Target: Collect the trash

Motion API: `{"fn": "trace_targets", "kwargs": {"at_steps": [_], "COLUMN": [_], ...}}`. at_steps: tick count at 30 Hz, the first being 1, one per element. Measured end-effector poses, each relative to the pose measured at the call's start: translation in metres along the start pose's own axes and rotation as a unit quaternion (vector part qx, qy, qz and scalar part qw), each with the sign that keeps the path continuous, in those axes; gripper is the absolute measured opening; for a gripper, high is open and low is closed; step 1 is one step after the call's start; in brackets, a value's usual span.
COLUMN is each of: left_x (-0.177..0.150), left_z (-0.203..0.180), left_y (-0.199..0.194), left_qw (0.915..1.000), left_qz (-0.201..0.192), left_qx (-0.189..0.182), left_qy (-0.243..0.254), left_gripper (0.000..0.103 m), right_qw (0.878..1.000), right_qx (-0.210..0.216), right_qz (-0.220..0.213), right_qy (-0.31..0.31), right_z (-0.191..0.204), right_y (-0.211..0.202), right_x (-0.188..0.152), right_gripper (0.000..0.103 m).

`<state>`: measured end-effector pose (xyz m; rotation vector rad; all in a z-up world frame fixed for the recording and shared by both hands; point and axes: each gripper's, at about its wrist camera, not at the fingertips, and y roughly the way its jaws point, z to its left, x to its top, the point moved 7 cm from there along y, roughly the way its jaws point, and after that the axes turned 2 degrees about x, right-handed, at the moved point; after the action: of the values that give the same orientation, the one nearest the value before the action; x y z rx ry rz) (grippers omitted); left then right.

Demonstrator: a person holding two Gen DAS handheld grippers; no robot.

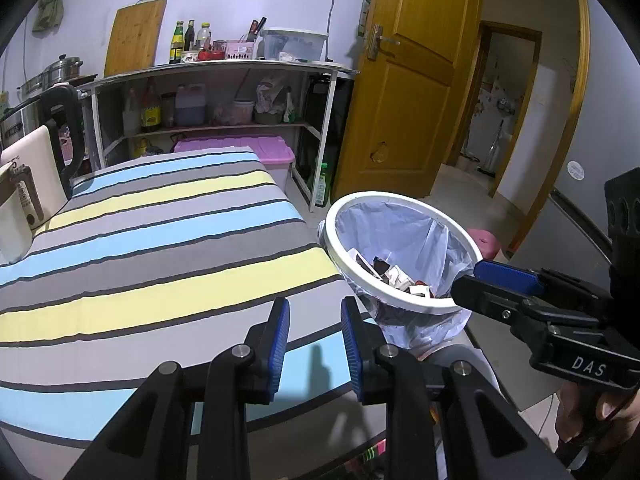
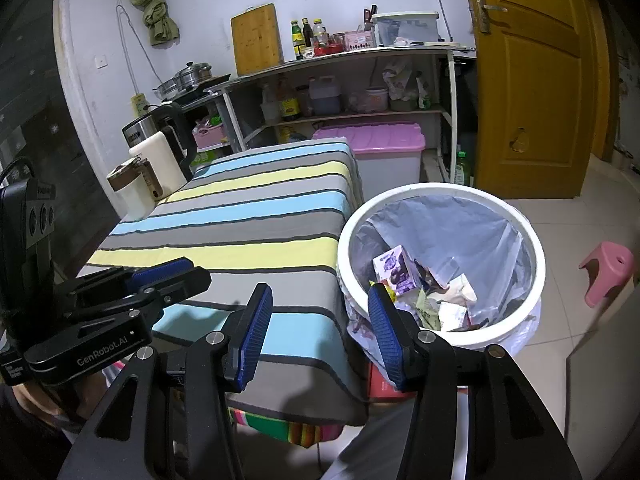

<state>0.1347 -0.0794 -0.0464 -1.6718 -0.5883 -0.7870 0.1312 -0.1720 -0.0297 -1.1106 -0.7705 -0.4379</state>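
Hiding part of the trash bin (image 2: 440, 196), right tool (image 2: 320, 332) gapes empty.

Tablecloth (image 2: 248, 216): grey, blue, yellow stripes. Bin (image 2: 532, 236): white rim, translucent liner. Storage box (image 2: 380, 140): pink lid. Door (image 2: 528, 80): orange-brown. Stool (image 2: 608, 272): pink.

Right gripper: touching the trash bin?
Cannot tell. In the right wrist view the right gripper has one finger overlapping the bin rim; in the left wrist view it also overlaps the rim, with no gap or contact plain.
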Motion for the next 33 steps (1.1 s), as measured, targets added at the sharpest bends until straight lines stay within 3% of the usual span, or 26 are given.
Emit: {"fn": "trace_targets", "kwargs": {"at_steps": [33], "left_x": [-0.0042], "left_z": [0.0057], "left_y": [0.0019], "left_qw": [0.9999], "left_qz": [0.003], "left_qx": [0.013], "left_qy": [-0.002], "left_gripper": [0.026], "right_qw": [1.0], "right_qx": [0.001], "right_qz": [0.001], "right_qy": [0.0], "right_z": [0.0069], "right_y": [0.0006], "right_x": [-0.0012], "right_gripper": [0.051]}}
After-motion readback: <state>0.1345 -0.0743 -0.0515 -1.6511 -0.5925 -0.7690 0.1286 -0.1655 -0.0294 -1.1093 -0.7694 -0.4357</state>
